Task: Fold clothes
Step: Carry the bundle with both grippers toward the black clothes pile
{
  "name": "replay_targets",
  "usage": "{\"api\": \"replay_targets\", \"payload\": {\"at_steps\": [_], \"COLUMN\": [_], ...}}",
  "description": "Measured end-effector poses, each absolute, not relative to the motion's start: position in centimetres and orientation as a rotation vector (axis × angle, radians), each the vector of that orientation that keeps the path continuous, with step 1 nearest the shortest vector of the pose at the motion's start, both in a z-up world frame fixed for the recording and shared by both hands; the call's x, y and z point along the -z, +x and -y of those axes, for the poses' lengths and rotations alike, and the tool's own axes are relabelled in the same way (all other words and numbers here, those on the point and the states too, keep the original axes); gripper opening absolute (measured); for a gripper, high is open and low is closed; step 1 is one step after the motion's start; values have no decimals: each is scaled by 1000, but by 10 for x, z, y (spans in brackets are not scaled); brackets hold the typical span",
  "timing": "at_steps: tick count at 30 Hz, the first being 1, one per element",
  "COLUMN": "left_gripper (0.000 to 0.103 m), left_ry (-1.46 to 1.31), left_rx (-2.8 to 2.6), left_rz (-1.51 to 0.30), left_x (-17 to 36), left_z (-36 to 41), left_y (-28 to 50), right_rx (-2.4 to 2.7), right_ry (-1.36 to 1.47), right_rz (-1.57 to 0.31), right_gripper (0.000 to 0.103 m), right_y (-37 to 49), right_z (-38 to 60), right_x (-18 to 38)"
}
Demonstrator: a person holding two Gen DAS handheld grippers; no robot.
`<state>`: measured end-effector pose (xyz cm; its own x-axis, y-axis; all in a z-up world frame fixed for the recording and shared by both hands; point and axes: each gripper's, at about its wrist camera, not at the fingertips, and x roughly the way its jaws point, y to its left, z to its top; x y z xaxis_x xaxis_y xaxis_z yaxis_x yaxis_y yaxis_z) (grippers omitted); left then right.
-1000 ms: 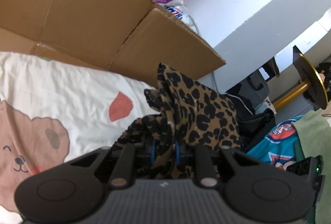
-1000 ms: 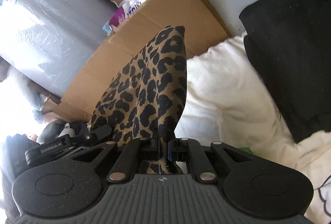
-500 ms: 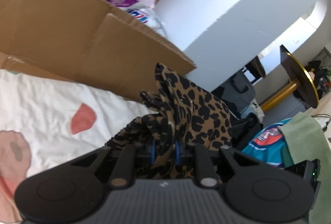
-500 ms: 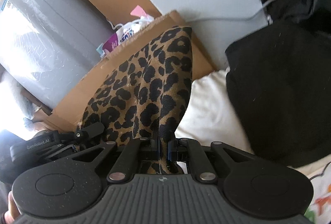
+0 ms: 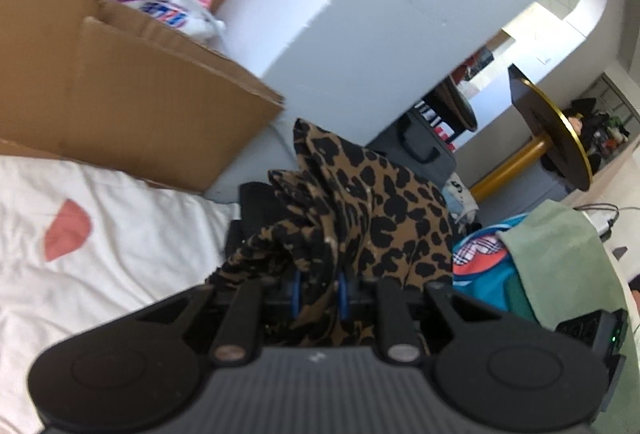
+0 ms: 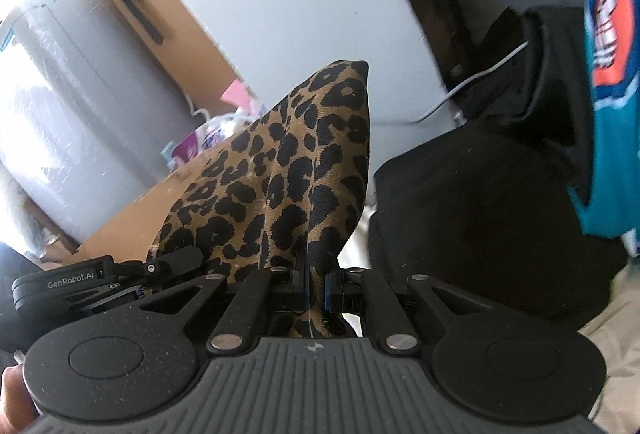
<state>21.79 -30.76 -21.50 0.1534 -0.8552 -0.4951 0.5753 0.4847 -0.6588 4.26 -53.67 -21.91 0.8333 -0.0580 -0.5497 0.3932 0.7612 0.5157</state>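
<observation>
1. My left gripper (image 5: 319, 292) pinches a bunched fold of the leopard-print garment (image 5: 372, 209); the cloth hides my fingertips.
2. My right gripper (image 6: 316, 284) clamps nearly shut on a peaked corner of the same garment, raised off the bed.
3. Left to right: white printed bedsheet (image 5: 120, 234), cardboard box (image 5: 140, 93), teal jersey (image 5: 484, 262), blurred.

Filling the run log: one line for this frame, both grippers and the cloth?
left gripper: shut on leopard-print garment | right gripper: shut on the same garment | garment: held up between both | fold: not yet laid
</observation>
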Motion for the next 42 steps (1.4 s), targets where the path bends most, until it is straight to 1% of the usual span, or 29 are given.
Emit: {"api": "replay_targets", "payload": {"at_steps": [11, 21, 29, 34, 36, 42], "left_gripper": [18, 18, 18, 18, 18, 18], "left_ry": [-305, -377, -367, -390, -394, -383], "left_rx": [1105, 1121, 1155, 1128, 1112, 1079], "left_rz": [-987, -998, -985, -1003, -1025, -1072], "left_x": [216, 212, 205, 211, 219, 241], "left_z": [359, 390, 420, 428, 430, 435], "left_y": [186, 159, 143, 150, 156, 170], "right_rx": [375, 471, 533, 533, 529, 528], "right_ry": [613, 556, 496, 519, 561, 566], "right_rz": [-492, -454, -406, -418, -429, -477], "right_gripper": [5, 5, 5, 5, 5, 5], "right_y": [16, -3, -6, 6, 10, 29], "right_z": [574, 605, 630, 645, 651, 657], "right_x": [207, 190, 173, 182, 190, 212]}}
